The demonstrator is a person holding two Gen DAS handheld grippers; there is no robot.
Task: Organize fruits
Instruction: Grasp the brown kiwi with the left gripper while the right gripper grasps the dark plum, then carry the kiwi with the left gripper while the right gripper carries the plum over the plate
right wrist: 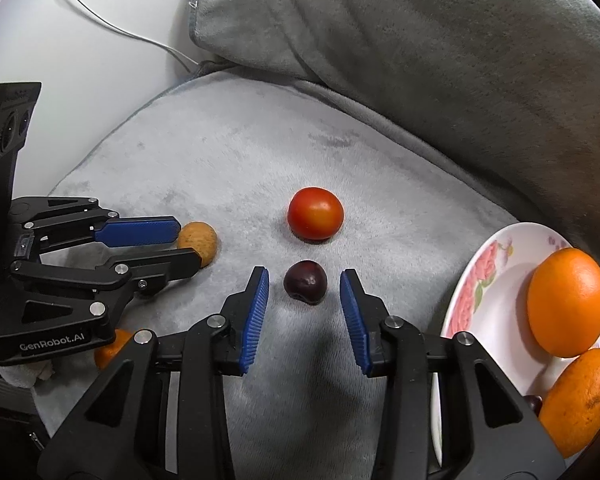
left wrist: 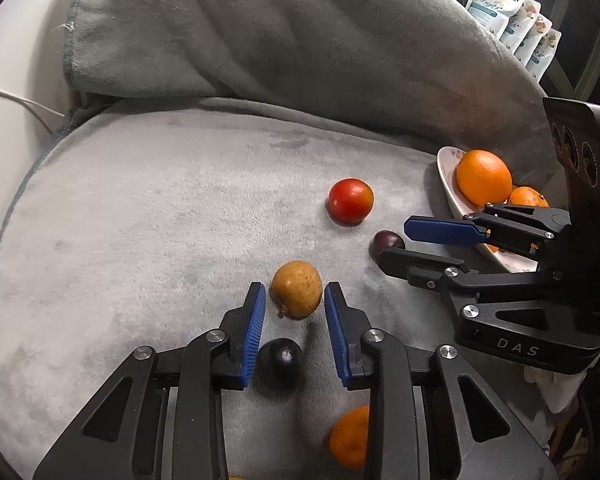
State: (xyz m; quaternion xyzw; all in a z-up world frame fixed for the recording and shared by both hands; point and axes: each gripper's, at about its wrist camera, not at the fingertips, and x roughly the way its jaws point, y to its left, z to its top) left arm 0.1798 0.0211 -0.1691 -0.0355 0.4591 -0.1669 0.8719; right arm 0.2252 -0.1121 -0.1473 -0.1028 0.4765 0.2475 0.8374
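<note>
A brown round fruit [left wrist: 296, 290] lies on the grey cushion [left wrist: 140, 220] between the tips of my left gripper [left wrist: 294, 291], which is open and not pressing on it. A dark plum [left wrist: 280, 362] lies farther back between its pads. My right gripper [right wrist: 304, 276] is open around a second dark plum [right wrist: 305, 282], with gaps on both sides. A red tomato [right wrist: 315, 213] sits just beyond that plum. In the right wrist view the left gripper [right wrist: 188, 242] is at the brown fruit [right wrist: 200, 240]. The left wrist view has the right gripper [left wrist: 394, 244] astride its plum [left wrist: 388, 240].
A flowered white plate [right wrist: 488, 280] at the right holds a large orange [right wrist: 567, 300], a second orange [right wrist: 584, 400] and a small dark fruit [right wrist: 534, 402]. A tangerine [left wrist: 350, 436] lies near the cushion's front. A grey blanket [left wrist: 260, 40] covers the backrest behind; refill pouches [left wrist: 512, 12] stand beyond.
</note>
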